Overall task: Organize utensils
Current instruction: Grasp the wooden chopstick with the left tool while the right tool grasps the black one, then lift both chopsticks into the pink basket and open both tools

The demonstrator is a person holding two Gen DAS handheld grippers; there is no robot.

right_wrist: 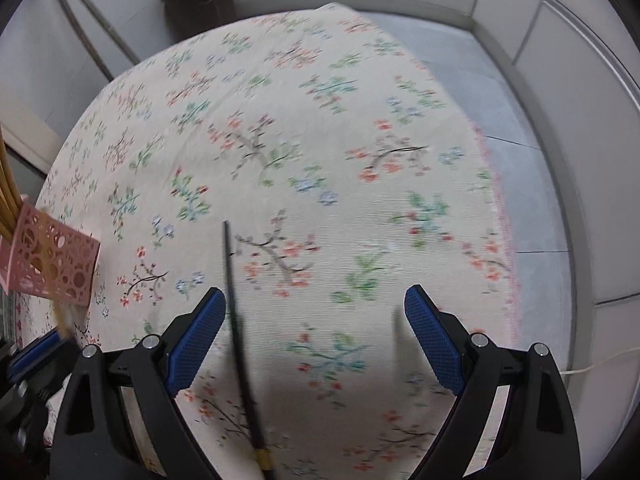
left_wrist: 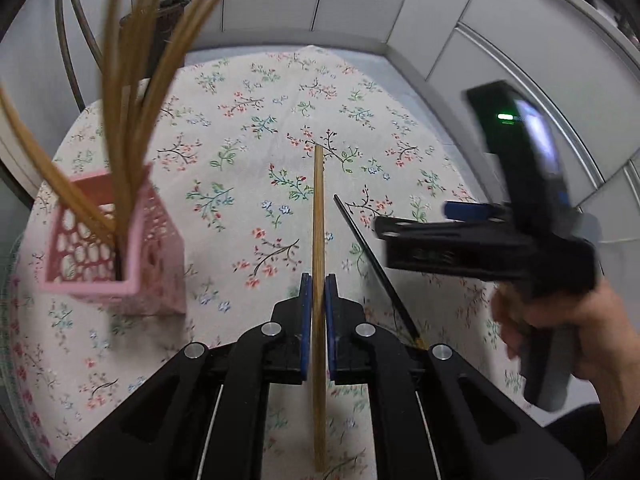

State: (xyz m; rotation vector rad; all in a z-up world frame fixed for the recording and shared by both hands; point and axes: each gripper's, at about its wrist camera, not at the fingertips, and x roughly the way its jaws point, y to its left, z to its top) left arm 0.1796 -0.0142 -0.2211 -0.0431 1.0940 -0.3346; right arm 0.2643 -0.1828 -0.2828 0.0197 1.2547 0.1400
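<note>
My left gripper (left_wrist: 319, 280) is shut on a light wooden chopstick (left_wrist: 319, 208), which stands up between the blue pads above the floral tablecloth (left_wrist: 248, 128). To its left is a pink perforated basket (left_wrist: 120, 264) holding several wooden chopsticks (left_wrist: 128, 120). A black chopstick (left_wrist: 372, 256) lies on the cloth to the right. My right gripper (right_wrist: 316, 308) hangs open over that black chopstick (right_wrist: 236, 312), which runs close to its left finger without touching the pads. The pink basket (right_wrist: 52, 264) shows at the far left of the right wrist view.
A person's hand (left_wrist: 560, 320) holds the right gripper's handle at the right. A dark bin (right_wrist: 200, 0) stands on the floor behind the table. The cloth's right edge (right_wrist: 500, 220) drops to grey floor, with white wall panels around.
</note>
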